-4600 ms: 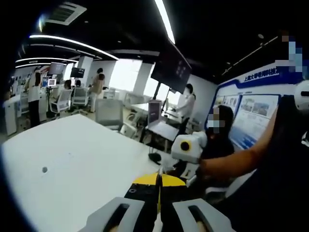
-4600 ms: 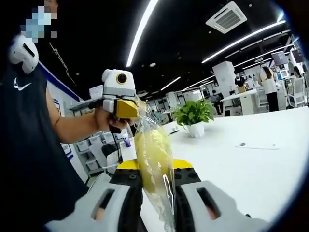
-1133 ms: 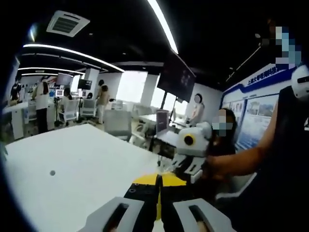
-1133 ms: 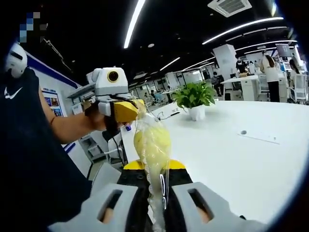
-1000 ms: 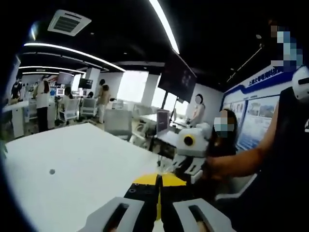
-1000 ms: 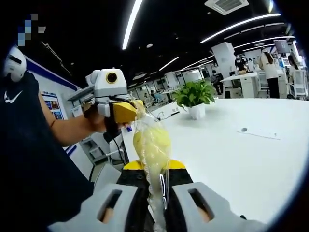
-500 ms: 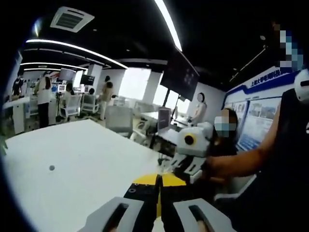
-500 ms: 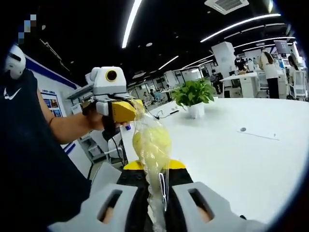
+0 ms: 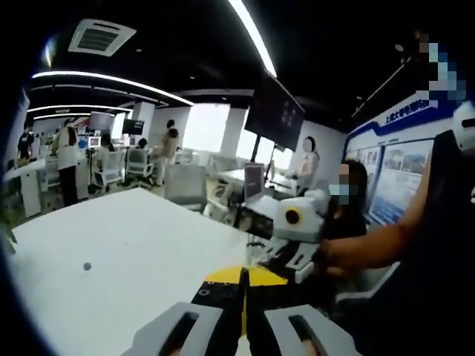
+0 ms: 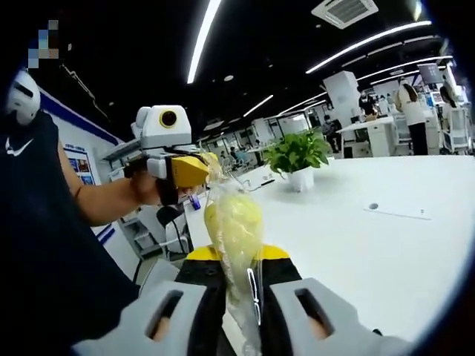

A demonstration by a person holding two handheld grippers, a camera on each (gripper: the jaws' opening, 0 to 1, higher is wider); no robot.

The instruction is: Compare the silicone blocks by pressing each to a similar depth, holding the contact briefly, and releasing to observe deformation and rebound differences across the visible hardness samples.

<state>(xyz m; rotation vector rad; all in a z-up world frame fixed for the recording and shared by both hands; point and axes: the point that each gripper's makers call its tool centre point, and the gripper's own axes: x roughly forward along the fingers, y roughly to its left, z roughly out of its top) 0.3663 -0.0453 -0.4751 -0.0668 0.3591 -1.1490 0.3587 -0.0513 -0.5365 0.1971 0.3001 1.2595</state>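
Both grippers hold one clear bag with a yellow block inside, above the white table.

The right gripper (image 10: pixel 239 311) has its jaws closed on the lower end of the bag (image 10: pixel 236 252); the left gripper (image 10: pixel 199 169) pinches the top end ahead of them. The yellow silicone block (image 10: pixel 233 219) hangs between. To press well, I think the bag should first rest on the table (image 10: pixel 371 245), with the block flat.

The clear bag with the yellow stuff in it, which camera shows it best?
The right gripper view. There the clear bag with its yellow contents stretches between the right gripper, shut on its lower end, and the left gripper, pinching its top. The left gripper view gives just a thin yellowish sliver between its shut jaws.
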